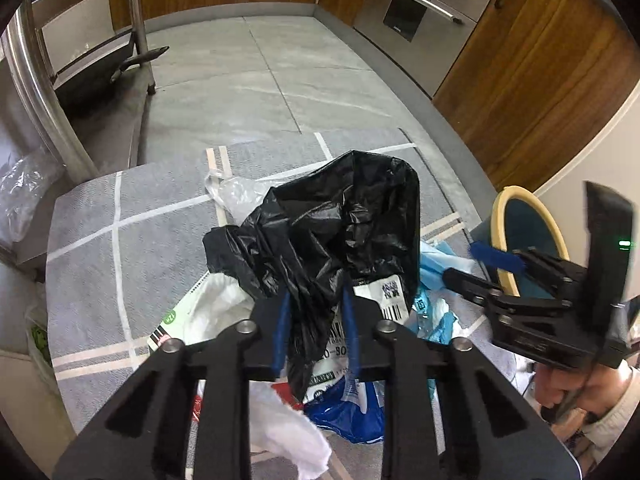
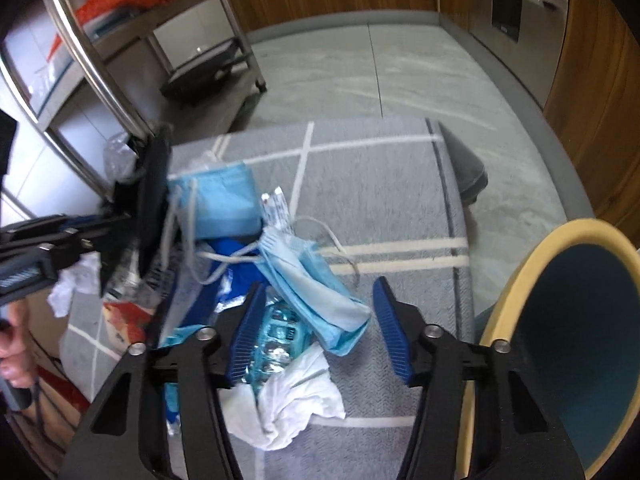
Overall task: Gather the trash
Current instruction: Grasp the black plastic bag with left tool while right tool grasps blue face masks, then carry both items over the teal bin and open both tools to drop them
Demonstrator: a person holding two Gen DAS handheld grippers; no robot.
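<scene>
Only from the left wrist we see our left claw [image 1: 314, 330] pinching the crumpled black plastic bag [image 1: 332, 224] on the rug; right claw [image 2: 316, 330] half-open over blue face masks [image 2: 316, 292].

A home kitchen: wooden cabinets [image 1: 532, 64], steel oven [image 1: 420, 12], tiled floor [image 1: 248, 80], grey rug [image 2: 380, 208].

Soft daylight, fisheye warping, motion blur

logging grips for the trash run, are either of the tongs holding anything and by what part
Left tongs pinch the black trash bag by a gathered fold at its lower edge. Right tongs stand open over a blue face mask, gripping nothing.
</scene>
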